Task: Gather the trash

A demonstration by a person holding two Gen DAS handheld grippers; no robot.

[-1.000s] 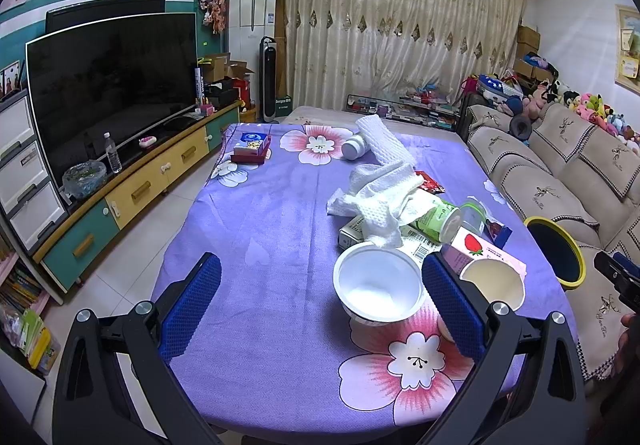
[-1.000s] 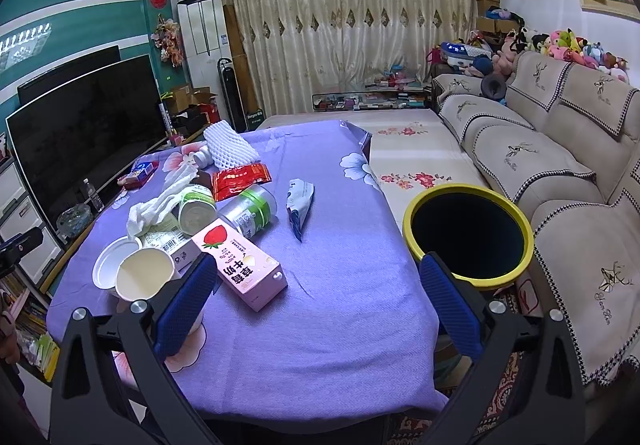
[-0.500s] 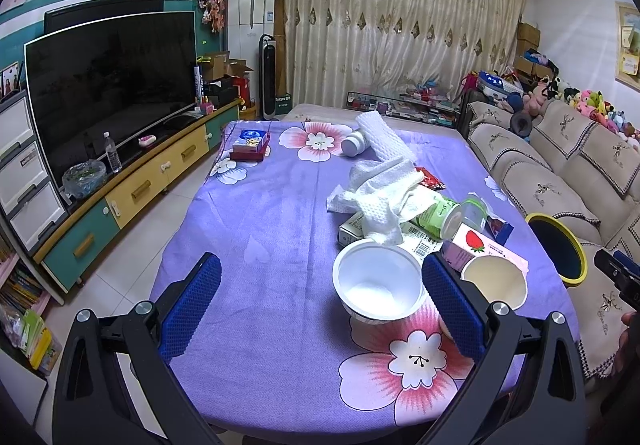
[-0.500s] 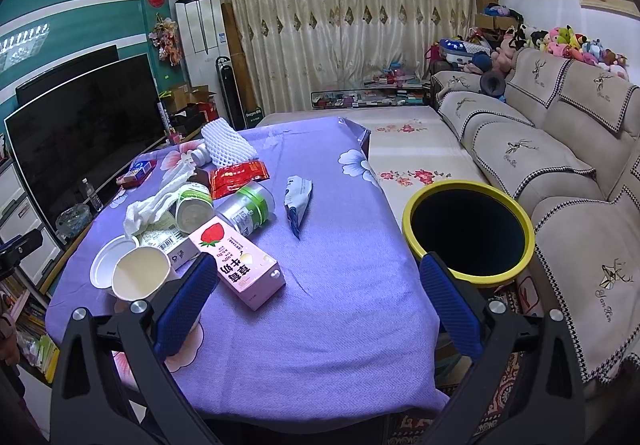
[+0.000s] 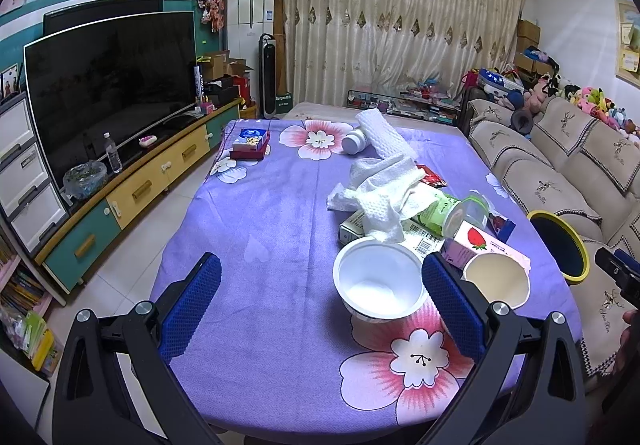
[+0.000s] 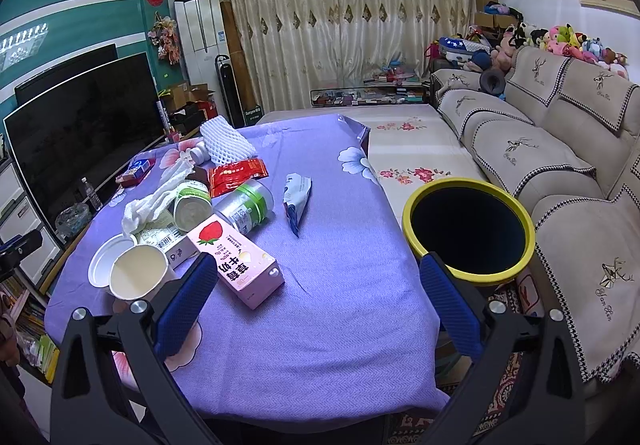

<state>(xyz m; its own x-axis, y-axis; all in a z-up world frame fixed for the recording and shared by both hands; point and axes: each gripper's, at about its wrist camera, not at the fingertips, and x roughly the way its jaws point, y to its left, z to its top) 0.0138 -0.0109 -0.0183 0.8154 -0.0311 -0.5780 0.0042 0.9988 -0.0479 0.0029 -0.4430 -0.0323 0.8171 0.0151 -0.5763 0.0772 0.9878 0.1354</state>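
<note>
Trash lies in a heap on the purple flowered tablecloth (image 5: 260, 229). A white bowl (image 5: 378, 283) sits nearest, with a paper cup (image 5: 496, 279) and a pink strawberry milk carton (image 6: 236, 261) beside it. Behind them lie crumpled white tissue (image 5: 384, 189), a green-labelled jar (image 6: 246, 207), a red packet (image 6: 236, 175) and a blue-white wrapper (image 6: 297, 197). A yellow-rimmed black bin (image 6: 468, 229) stands off the table's right side. My left gripper (image 5: 320, 295) hangs open just before the bowl. My right gripper (image 6: 316, 295) is open above the cloth between carton and bin, holding nothing.
A beige sofa (image 6: 560, 149) runs along the right, behind the bin. A large TV (image 5: 108, 85) on a low cabinet (image 5: 132, 193) lines the left wall. A small red-and-blue box (image 5: 251, 143) and white foam netting (image 6: 226, 143) lie at the table's far end.
Both views have shifted only slightly; the left gripper has edged a little closer to the bowl. Both stay open and nothing on the table has moved.
</note>
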